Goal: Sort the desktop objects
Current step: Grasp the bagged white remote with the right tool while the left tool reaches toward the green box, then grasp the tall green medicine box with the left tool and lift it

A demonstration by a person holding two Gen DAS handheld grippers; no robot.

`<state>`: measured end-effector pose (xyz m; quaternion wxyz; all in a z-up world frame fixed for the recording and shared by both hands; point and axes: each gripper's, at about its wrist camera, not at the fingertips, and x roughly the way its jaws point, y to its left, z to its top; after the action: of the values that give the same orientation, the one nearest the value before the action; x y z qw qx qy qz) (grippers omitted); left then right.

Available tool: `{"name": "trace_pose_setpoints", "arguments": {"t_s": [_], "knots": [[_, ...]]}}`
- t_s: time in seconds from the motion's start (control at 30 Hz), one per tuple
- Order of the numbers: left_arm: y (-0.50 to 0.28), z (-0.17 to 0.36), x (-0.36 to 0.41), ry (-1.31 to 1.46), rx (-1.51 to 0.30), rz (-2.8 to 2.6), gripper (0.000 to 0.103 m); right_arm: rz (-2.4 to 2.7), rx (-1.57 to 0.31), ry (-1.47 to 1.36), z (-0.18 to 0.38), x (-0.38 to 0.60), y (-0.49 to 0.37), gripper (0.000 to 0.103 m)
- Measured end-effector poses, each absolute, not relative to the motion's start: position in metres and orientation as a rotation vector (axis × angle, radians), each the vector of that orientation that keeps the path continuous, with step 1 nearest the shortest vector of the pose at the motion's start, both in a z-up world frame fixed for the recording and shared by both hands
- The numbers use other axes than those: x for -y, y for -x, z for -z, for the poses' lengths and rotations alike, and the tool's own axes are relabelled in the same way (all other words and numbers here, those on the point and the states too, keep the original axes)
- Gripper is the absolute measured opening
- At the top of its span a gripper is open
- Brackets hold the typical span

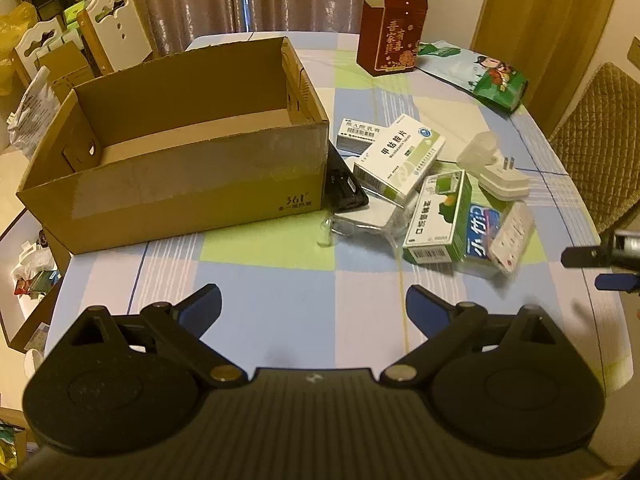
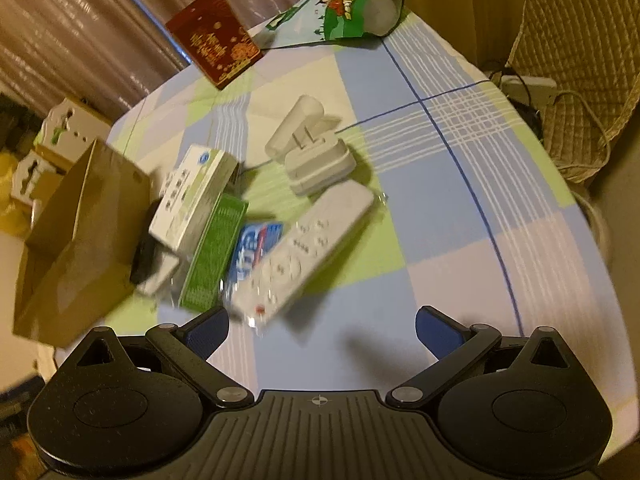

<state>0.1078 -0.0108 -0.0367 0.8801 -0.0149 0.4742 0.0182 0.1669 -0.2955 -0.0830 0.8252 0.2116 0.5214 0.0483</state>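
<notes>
An open, empty cardboard box (image 1: pixel 180 184) stands on the left of the checked tablecloth (image 1: pixel 280 304). To its right lies a heap: a white medicine box (image 1: pixel 400 158), a green-and-white medicine box (image 1: pixel 438 220), a blue pack (image 1: pixel 482 236), a white remote (image 1: pixel 514 240), a white plug adapter (image 1: pixel 502 178), a black device (image 1: pixel 346 188) and clear glasses (image 1: pixel 352 226). My left gripper (image 1: pixel 314 308) hovers open before the box and heap, holding nothing. My right gripper (image 2: pixel 322 330) is open just short of the remote (image 2: pixel 304 250). Its fingertips (image 1: pixel 576 258) show at the right edge of the left wrist view.
A dark red gift box (image 1: pixel 390 38) stands at the far side, with a green snack bag (image 1: pixel 500 84) lying to its right. A quilted chair (image 1: pixel 600 140) stands past the table's right edge. White chairs (image 1: pixel 116 28) and clutter are to the left.
</notes>
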Motion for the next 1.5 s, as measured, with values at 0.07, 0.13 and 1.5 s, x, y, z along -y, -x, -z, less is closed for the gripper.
{"name": "trace_pose_setpoints", "arguments": {"t_s": [0.07,0.13,1.5], "knots": [[-0.112,0.039,0.010,0.041,-0.993,-0.052,0.097,-0.077,-1.114,-0.496,0.090,0.301,-0.182,0.102],[-0.117,0.042,0.009,0.053,-1.001,-0.066,0.097,-0.038,-1.116,-0.586,0.098,0.308,-0.198,0.091],[-0.250,0.111,0.110,0.005,-1.066,0.470,0.073,-0.170,-1.190,-0.227,0.139,0.322,-0.180,0.041]]}}
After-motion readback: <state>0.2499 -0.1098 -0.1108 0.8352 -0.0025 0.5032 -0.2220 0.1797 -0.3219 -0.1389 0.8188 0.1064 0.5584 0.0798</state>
